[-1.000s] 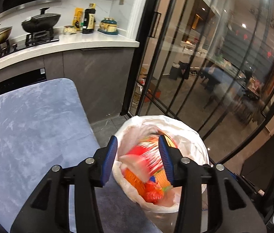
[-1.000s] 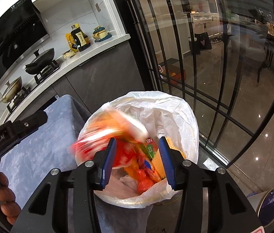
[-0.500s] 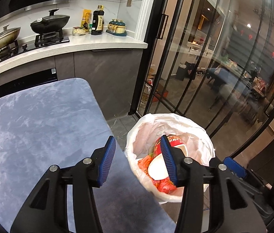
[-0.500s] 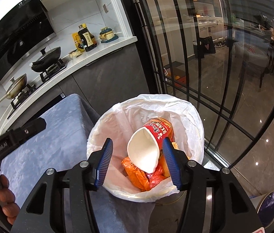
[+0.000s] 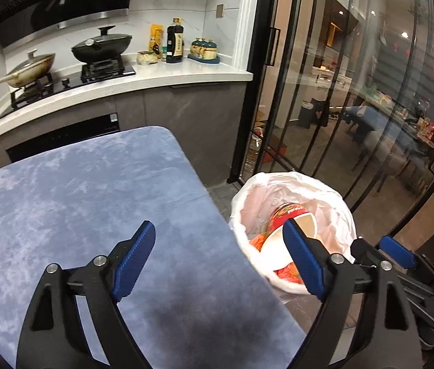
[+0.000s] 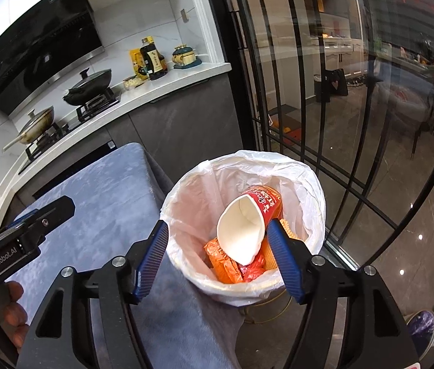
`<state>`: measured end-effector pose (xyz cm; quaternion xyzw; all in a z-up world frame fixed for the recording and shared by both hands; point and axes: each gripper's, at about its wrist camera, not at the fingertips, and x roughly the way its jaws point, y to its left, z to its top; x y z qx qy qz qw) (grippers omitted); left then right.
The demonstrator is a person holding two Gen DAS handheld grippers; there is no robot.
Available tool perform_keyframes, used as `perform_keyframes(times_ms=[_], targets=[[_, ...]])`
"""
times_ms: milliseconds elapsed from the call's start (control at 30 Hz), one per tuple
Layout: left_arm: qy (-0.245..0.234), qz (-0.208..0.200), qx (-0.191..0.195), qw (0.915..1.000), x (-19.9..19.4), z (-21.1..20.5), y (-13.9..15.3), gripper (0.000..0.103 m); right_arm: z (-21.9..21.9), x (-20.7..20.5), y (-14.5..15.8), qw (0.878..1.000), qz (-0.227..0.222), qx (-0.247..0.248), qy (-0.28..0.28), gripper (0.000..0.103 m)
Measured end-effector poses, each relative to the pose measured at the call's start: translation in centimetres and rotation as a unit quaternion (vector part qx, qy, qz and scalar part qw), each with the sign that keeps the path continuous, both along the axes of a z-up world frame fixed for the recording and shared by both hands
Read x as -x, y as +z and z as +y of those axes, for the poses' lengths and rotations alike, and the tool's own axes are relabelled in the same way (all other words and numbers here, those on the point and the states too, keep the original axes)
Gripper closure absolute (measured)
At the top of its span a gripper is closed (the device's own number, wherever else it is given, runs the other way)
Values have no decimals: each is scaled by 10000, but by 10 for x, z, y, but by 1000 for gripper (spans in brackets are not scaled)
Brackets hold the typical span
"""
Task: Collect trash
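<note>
Both grippers, left gripper [image 5: 218,255] and right gripper [image 6: 218,258], back from bin [image 6: 315,184], jaws opening, empty.

Table [image 5: 87,190] with blue-grey velvety cloth, rounded corners, top bare in both wrist views. Cloth hangs over the edge on the bin side. Trash bin [image 6: 186,190] with white liner stands on the floor [image 6: 395,264] just beside the table's corner, rim below the tabletop. Floor is dark glossy tile with light reflections, running from the bin to the black-framed glass doors [image 6: 340,123] close behind the bin.
</note>
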<state>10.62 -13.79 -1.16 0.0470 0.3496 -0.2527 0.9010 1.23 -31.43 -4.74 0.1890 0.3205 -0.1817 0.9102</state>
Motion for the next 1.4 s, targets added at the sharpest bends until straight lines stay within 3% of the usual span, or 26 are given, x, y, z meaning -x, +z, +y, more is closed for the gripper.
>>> perform_keyframes(times_ms=[300,667,800,1400], targets=[[233,-115,-294,9992,22,20,5,12,20,22,13,9997,-24,224,124,22],[490,-150,-613,9968,47,35,5,9,38,38,16,9983,203,442,307,17],[512,-94,-674,9964,52,38,5,8,42,44,16,9975,265,581,312,7],[599,13,-878,9943,67,32,-5,8,39,56,15,9974,317,585,290,7]])
